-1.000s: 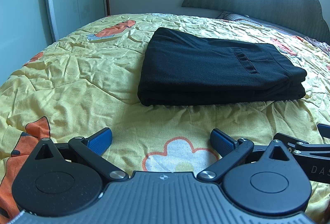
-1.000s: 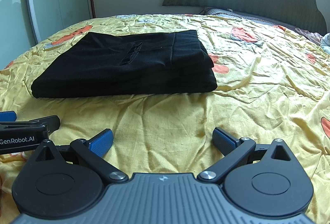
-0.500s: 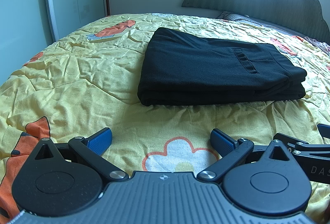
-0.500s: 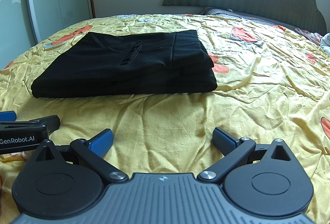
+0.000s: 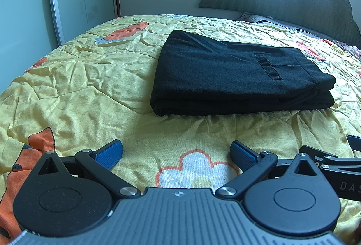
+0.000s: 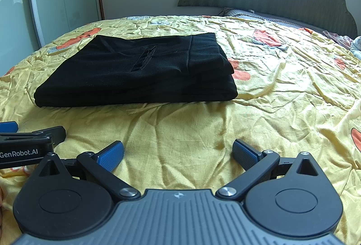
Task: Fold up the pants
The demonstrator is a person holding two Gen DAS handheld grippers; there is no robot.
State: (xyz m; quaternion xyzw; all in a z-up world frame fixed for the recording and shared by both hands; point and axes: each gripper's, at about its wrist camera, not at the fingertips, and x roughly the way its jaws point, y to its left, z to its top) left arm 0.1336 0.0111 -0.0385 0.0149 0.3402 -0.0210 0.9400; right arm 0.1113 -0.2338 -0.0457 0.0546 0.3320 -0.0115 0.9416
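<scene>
On the left, the left gripper (image 5: 176,152) sits low over the yellow bedspread (image 5: 85,78), its jaws spread wide and holding nothing; a white flower print (image 5: 194,168) lies on the cloth between its blue pads (image 5: 109,152). Ahead and slightly to the right, the black pants (image 5: 234,78) lie on the bed as a compact, layered rectangle, well apart from both tools, with a pocket opening facing up. Further right, the right gripper (image 6: 178,152) is likewise wide open and empty, resting near the bedspread beside the left one.

Judging by the neat stack, the folding looks essentially done, so the step in hand is probably a final check or tidy. To do that well, each tool should approach flat from the near edge and close only on the full thickness of a corner, since pinching just the top layer could peel the stack apart. The right end shows slightly offset layers; a light press or nudge there would square it. Dragging the pants risks rumpling the bedspread beneath.
</scene>
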